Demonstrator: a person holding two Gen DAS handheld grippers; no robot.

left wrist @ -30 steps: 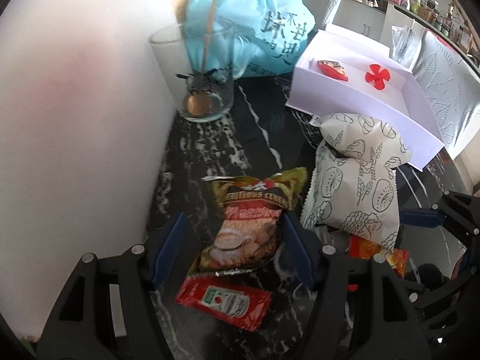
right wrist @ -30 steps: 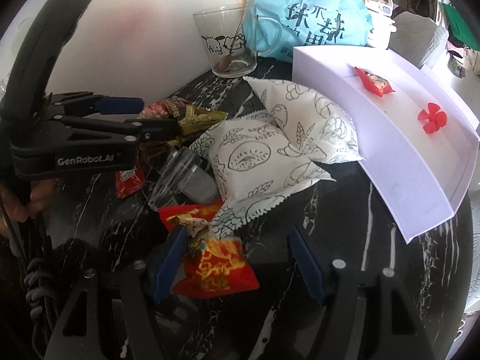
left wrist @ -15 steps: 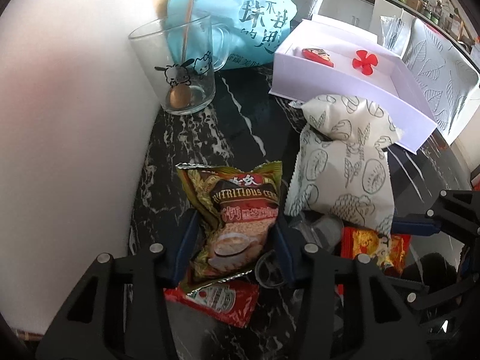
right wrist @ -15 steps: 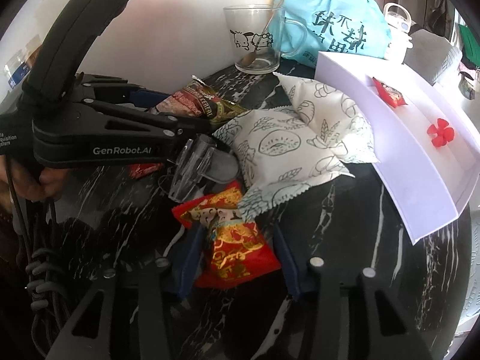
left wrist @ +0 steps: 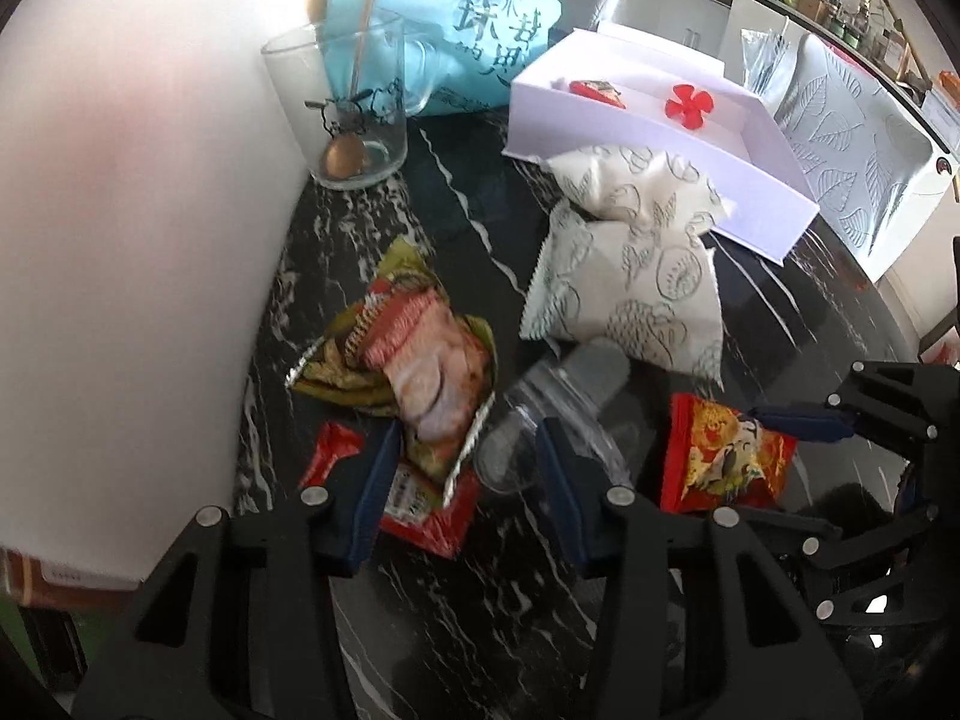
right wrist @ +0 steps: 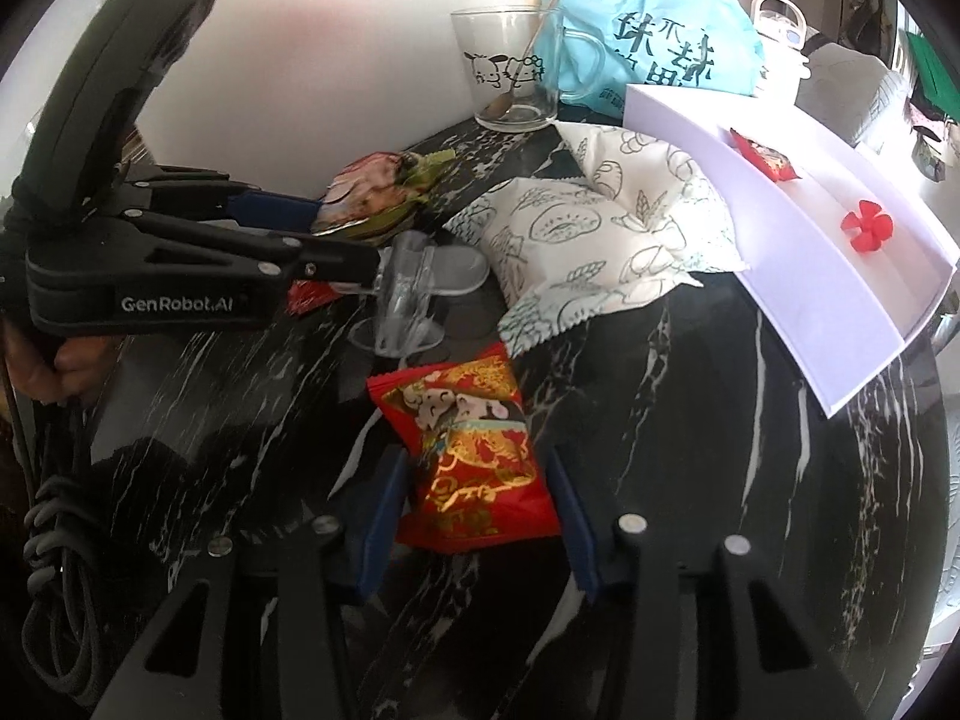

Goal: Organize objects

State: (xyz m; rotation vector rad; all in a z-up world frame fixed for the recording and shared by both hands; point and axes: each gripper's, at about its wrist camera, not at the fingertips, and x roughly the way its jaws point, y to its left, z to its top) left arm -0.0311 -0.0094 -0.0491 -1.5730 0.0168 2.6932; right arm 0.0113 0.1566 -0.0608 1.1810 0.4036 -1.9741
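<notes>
My left gripper [left wrist: 465,474] is shut on the lower end of a crumpled green-and-pink cereal packet [left wrist: 420,372], which it holds just above the black marble table [right wrist: 690,420]. Under it lies a red ketchup sachet [left wrist: 420,510]. My right gripper [right wrist: 477,510] is shut on a red-and-gold snack packet [right wrist: 474,456], gripped at its sides. A clear plastic cup [right wrist: 408,294] lies tipped between the two grippers. Two white leaf-print packets [left wrist: 630,276] lean against the open white box [left wrist: 762,180].
The white box holds a red flower piece [left wrist: 689,105] and a small red packet [left wrist: 597,90]. A glass mug [left wrist: 354,108] with a spoon and a blue bag [left wrist: 456,18] stand at the back by the white wall. A hand holds the left gripper's handle.
Both grippers have closed on their packets. The cereal packet is now crumpled and raised off the table. The red snack packet has come out from under the white packets.
</notes>
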